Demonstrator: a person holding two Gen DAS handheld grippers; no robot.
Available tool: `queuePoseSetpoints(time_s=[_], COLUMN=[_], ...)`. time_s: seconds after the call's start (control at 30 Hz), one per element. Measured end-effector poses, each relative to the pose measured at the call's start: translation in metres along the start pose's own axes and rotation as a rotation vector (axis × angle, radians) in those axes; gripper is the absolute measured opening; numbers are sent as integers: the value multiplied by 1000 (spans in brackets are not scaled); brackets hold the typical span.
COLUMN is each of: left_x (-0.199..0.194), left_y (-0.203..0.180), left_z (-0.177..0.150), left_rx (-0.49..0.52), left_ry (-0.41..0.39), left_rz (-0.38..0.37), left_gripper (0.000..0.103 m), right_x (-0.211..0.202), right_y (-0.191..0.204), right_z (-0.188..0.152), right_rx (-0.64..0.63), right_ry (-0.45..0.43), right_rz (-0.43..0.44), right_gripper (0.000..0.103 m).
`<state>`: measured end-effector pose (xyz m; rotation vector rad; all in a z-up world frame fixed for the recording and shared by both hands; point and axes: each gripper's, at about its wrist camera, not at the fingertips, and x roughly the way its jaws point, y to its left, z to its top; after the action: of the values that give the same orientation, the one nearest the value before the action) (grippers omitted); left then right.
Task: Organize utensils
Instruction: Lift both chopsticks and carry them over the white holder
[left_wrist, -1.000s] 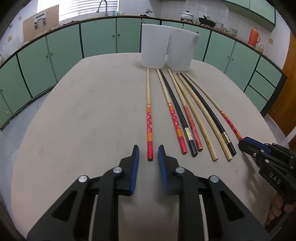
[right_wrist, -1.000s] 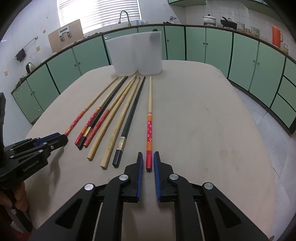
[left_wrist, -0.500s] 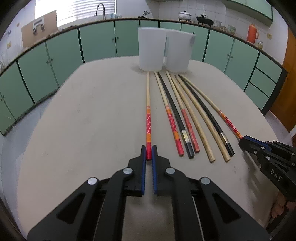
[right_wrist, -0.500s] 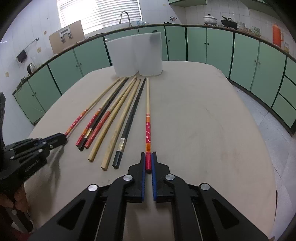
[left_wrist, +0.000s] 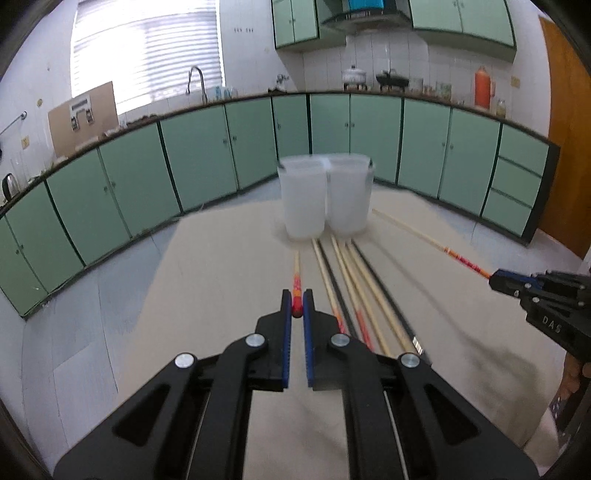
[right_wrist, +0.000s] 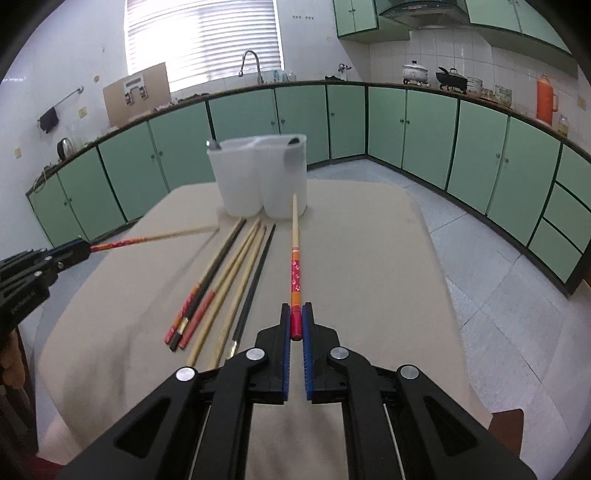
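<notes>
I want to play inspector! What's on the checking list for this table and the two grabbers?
Surface: beige table, bare around the chopsticks.
Job's things: white two-compartment holder at the far end; loose chopsticks lying in a row in front of it; leftmost chopstick and rightmost chopstick each held by the red end.
Clutter: nothing seen.
Grippers: left gripper, jaws shut on the leftmost chopstick; right gripper, jaws shut on the rightmost chopstick.
Cables: nothing seen.
Surroundings: green cabinets, sink tap, bright window.

Red-and-orange flowered chopstick; white holder; green cabinets.
</notes>
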<state>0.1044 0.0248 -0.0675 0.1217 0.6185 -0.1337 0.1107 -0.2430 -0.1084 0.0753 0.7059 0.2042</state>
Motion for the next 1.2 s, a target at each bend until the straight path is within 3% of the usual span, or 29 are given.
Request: queuePoseSetpoints(time_s=[0.17,0.43,0.97,1.1,1.2], left_x=[-13,-13,-29,-50,-57], left_y=[3,6,21,19,15], left_z=[25,49,123,142,157], left_rx=[-12,-34,-77,-63,-57], left_ry=[-76,-129,-260,-330,-379], left_rz=[-9,-35,-107,-116,-115], left_gripper=[5,5,5,5,5], right_x=[-12,-21,-49,-61,-69], right_y=[0,3,19,17,16], right_z=[19,44,157,186,207], right_rx=[6,-7,-127,-112,-132], right_ry=[-14,-46,-194,-226,-283], right_rz=[16,48,136,225,178], right_gripper=[6,6,6,6,6])
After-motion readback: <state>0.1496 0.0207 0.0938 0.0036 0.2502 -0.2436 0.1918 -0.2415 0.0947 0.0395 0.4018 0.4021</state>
